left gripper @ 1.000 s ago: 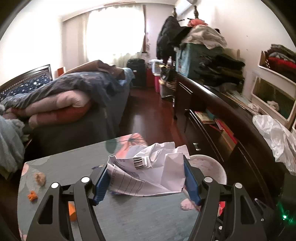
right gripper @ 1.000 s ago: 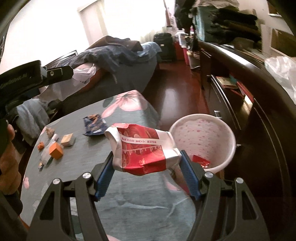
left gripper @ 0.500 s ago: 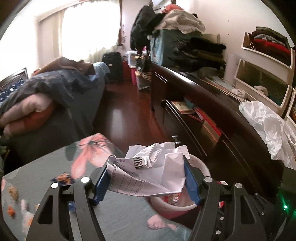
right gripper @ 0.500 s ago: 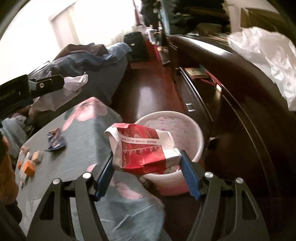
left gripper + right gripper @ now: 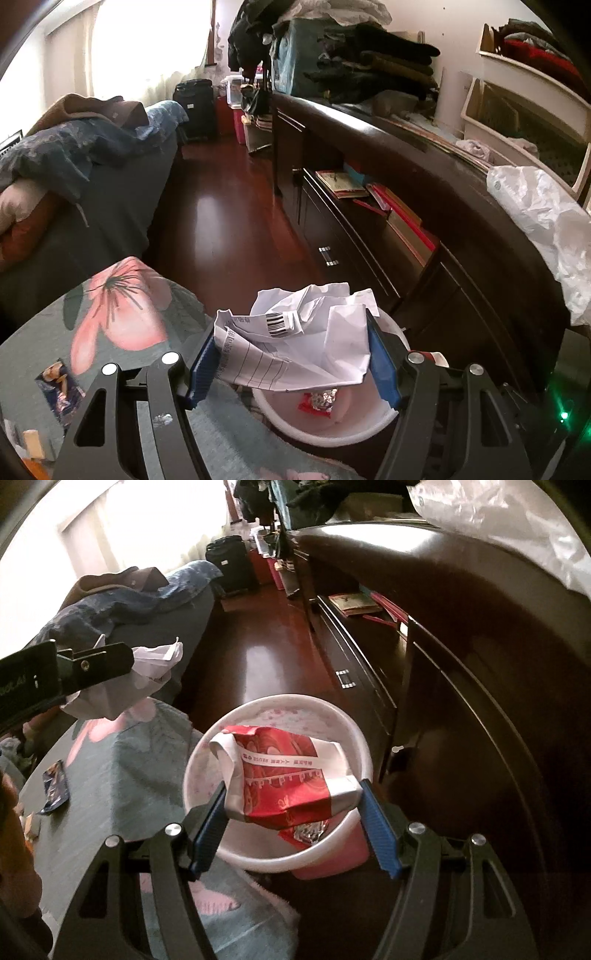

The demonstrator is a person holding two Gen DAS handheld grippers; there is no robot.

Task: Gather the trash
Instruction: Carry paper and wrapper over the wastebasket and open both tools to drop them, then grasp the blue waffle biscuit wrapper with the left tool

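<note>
Left gripper (image 5: 293, 354): blue pads pressed on both sides of a crumpled white paper (image 5: 299, 343) with a barcode label, jaws roughly two-thirds spread. The paper hangs above the near-left rim of the pink bin (image 5: 332, 435).

Right gripper (image 5: 293, 825): pads clamped on a crushed red-and-white carton (image 5: 284, 781), jaws moderately wide, carton hanging over the bin's mouth.

Bin contents: red foil wrapper (image 5: 304, 830) on the bottom.

Left of the bin: table under a grey floral cloth (image 5: 122, 760), with a dark blue snack wrapper (image 5: 55, 786) lying near its left edge.

Right of the bin: dark wooden cabinet (image 5: 480, 686), a white plastic bag (image 5: 546, 221) on its top.

Far: bed with heaped bedding (image 5: 74, 147).
</note>
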